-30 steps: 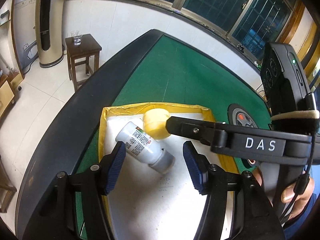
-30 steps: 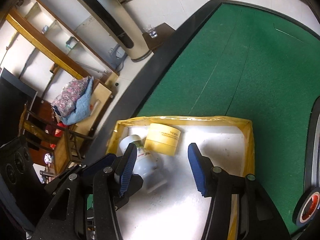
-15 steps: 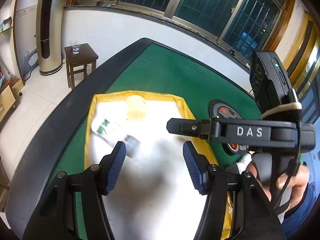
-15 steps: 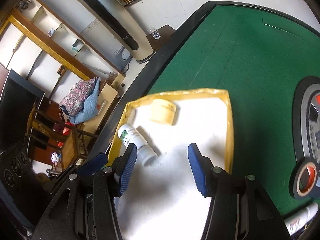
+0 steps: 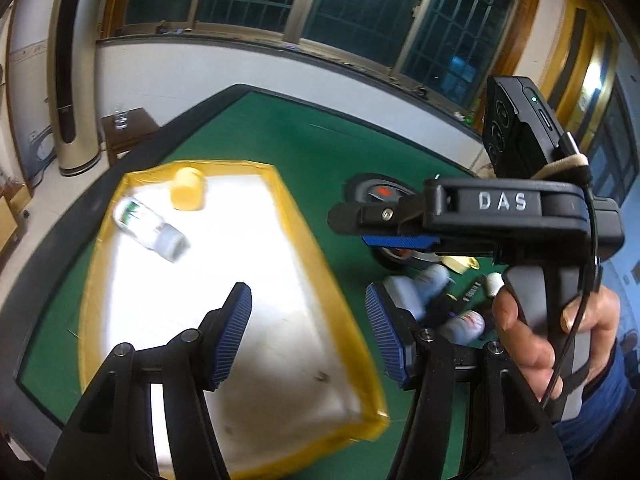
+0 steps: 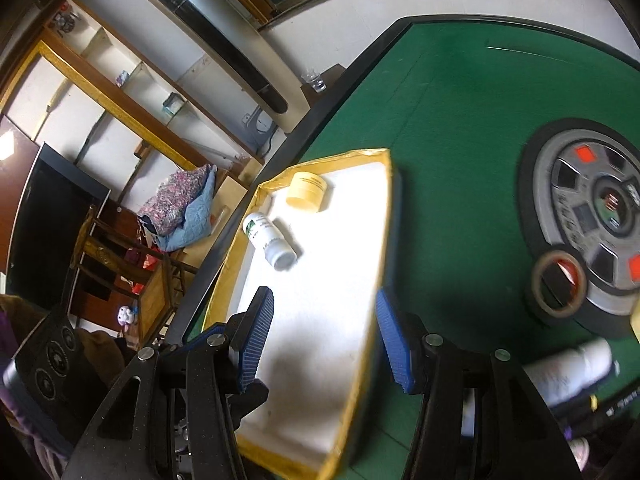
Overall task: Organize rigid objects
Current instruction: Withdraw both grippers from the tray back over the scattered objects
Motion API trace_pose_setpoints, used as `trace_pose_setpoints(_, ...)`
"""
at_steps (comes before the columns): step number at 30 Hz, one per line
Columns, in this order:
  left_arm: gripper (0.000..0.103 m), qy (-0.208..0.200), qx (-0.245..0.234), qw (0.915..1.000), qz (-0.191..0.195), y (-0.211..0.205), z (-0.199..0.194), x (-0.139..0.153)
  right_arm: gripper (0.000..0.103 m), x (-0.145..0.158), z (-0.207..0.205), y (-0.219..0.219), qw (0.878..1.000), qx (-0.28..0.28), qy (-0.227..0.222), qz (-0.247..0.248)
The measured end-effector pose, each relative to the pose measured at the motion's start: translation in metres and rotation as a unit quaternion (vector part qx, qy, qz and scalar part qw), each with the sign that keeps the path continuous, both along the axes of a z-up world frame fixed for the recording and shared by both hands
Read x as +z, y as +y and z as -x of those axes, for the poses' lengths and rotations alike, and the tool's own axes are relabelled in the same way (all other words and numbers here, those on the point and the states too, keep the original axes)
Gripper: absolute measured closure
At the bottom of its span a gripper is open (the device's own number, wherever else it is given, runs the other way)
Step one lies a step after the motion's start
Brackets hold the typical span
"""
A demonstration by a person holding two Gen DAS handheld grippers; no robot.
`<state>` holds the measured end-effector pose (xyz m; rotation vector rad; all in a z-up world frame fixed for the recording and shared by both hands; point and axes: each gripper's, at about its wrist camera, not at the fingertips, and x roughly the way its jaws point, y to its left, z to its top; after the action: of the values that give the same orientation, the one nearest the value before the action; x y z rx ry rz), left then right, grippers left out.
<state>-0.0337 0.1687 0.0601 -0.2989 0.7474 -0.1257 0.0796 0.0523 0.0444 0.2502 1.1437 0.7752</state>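
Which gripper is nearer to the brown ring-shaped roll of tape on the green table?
Right. The right gripper hangs beside the tape roll, on its tray side; the left gripper is farther off, over the yellow-rimmed tray.

Black tongs w/ ribbed blue pads, silver screws, white "DAS" lettering, blue sleeve.

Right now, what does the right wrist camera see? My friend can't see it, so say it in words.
An open, empty right gripper hangs over a yellow-edged tray on a green table. A white bottle lies on its side in the tray, next to a yellow jar. Off to the right lie a tape roll and more bottles, blurred.
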Motion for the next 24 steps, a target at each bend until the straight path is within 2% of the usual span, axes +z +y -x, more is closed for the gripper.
trace_pose_setpoints(6, 0.045, -0.011, -0.034, 0.9993, -0.008, -0.042, 0.016, 0.002, 0.054, 0.001, 0.017, -0.043, 1.0, -0.014, -0.007, -0.023)
trace_pose_setpoints(9, 0.045, -0.02, -0.059, 0.9978, -0.023, -0.066, 0.022, 0.005, 0.054, -0.001, 0.03, -0.065, 0.999, -0.018, -0.016, -0.022)
trace_pose_setpoints(13, 0.045, -0.03, -0.096, 0.9946, -0.024, -0.099, 0.03, 0.003, 0.055, 0.001, 0.045, -0.093, 0.999, -0.024, -0.034, -0.015)
trace_pose_setpoints(19, 0.045, -0.047, -0.159, 0.9846, -0.054, -0.148, 0.042, -0.011, 0.055, 0.003, 0.068, -0.151, 0.995, -0.058, -0.079, -0.012)
trace_pose_setpoints(24, 0.045, -0.036, -0.198, 0.9773, -0.066, -0.173, 0.045, -0.031, 0.049, -0.006, 0.076, -0.208, 0.987, -0.119, -0.106, -0.021)
